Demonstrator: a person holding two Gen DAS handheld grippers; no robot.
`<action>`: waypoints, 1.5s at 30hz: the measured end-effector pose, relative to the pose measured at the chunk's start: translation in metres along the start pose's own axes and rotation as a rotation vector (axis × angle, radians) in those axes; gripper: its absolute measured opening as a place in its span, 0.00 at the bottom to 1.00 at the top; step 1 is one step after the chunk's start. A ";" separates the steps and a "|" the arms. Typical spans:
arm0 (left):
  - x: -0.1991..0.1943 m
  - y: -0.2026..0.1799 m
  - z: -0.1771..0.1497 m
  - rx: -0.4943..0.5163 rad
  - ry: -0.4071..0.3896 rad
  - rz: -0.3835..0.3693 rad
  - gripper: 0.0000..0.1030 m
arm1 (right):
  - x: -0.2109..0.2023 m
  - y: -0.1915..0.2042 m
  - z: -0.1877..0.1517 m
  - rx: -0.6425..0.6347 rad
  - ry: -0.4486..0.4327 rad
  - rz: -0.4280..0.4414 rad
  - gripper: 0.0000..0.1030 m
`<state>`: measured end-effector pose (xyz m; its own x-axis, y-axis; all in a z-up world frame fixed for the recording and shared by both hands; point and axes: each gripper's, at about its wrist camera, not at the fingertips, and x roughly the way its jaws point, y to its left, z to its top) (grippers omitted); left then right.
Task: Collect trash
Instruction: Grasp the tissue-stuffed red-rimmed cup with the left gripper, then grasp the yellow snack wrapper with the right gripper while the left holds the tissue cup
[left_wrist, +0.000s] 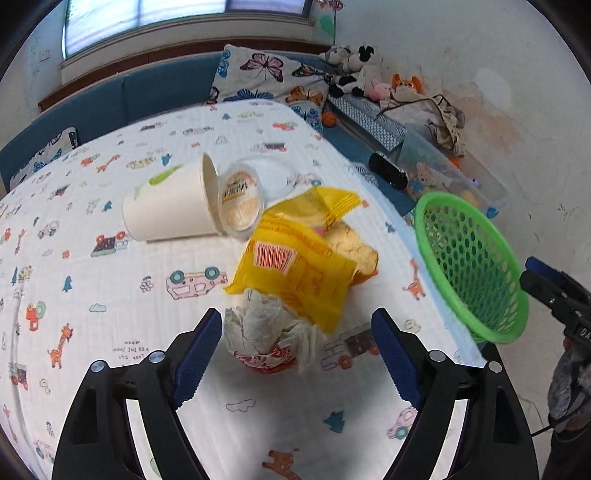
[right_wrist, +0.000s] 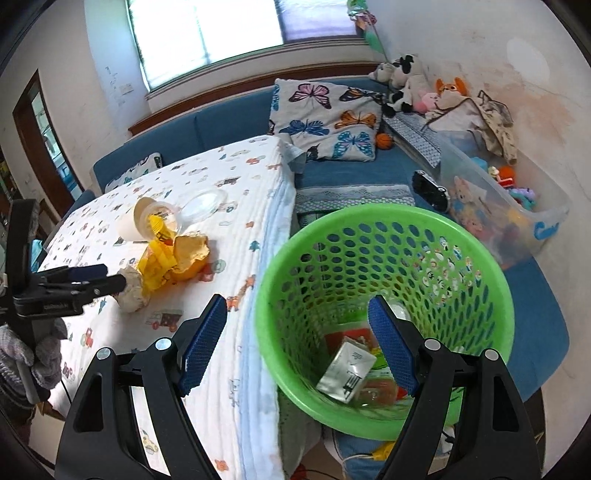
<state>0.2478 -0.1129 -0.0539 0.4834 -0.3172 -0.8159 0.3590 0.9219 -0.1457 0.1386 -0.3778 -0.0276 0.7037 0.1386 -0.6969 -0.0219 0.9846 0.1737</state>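
Note:
A crumpled white tissue (left_wrist: 266, 332) with a red scrap under it lies between the fingers of my left gripper (left_wrist: 297, 352). That gripper is open: the left pad is right beside the tissue and the right pad is well clear. Behind the tissue lie a yellow wrapper (left_wrist: 295, 266), a tipped white paper cup (left_wrist: 173, 210) and a clear tub with a barcode (left_wrist: 240, 203). My right gripper (right_wrist: 299, 343) is open over the near left rim of the green basket (right_wrist: 384, 236). Its right finger is over the inside. Inside lie a silvery carton (right_wrist: 347, 373) and red packaging.
The table (left_wrist: 110, 295) has a white cloth with cartoon prints. The basket stands off its right edge. Beyond are a blue sofa (right_wrist: 354, 177), a butterfly pillow (right_wrist: 328, 122), plush toys (right_wrist: 406, 85) and a clear toy bin (right_wrist: 509, 218). A clear lid (left_wrist: 273, 173) lies behind the tub.

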 end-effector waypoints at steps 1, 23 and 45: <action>0.003 0.000 -0.001 0.006 0.004 0.002 0.81 | 0.001 0.001 0.000 -0.001 0.002 0.001 0.76; 0.035 0.012 -0.017 0.041 0.051 0.011 0.65 | 0.036 0.033 0.005 -0.047 0.067 0.052 0.76; -0.021 0.043 -0.036 -0.003 -0.023 0.045 0.48 | 0.079 0.098 0.020 -0.147 0.123 0.189 0.76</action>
<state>0.2249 -0.0584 -0.0635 0.5170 -0.2803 -0.8088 0.3342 0.9360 -0.1108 0.2063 -0.2728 -0.0513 0.5859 0.3246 -0.7425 -0.2539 0.9437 0.2122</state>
